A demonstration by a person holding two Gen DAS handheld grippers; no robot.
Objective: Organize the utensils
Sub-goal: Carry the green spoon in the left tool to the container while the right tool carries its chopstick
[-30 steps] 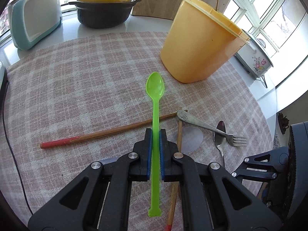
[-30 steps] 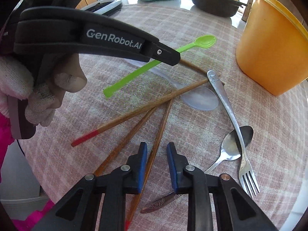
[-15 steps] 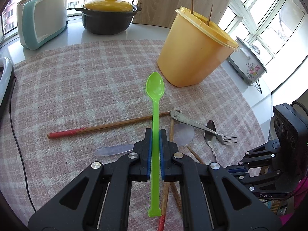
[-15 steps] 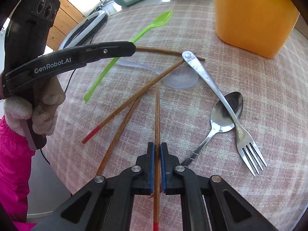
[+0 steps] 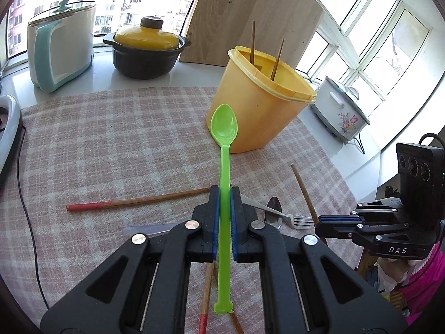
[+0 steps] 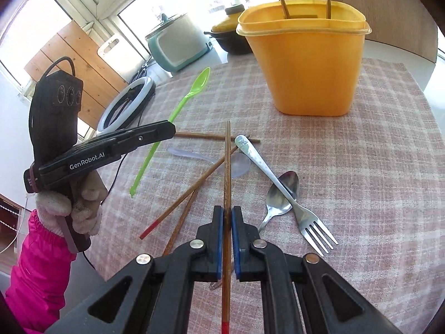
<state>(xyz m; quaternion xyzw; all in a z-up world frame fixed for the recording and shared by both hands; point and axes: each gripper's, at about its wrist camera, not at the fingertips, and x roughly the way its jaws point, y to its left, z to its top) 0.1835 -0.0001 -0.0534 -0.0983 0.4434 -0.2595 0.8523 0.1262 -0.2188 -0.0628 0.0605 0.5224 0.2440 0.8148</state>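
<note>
- Left gripper has its jaws clamped on the green spoon around mid-handle, bowl forward and clear of the tabletop, pointing at the yellow bin.
- Right gripper: its jaws have just been closing and now pinch one chopstick low on the shaft, near the red end, tip lifted toward the bin.
- We judge the spoon light, thin, bendy plastic; the mid-handle hold looks fine.
- The chopstick looks light, stiff and smooth, so it could pivot in the pads (a hold nearer the middle would steady it).
- Still on the cloth: two more chopsticks, clear plastic spoon, metal spoon and fork lying crossed and touching.
- We expect the steel pieces to be heavier and slippery, so grab mid-handle, fork first since it lies on top.
- Two chopsticks stand in the bin already.
</note>
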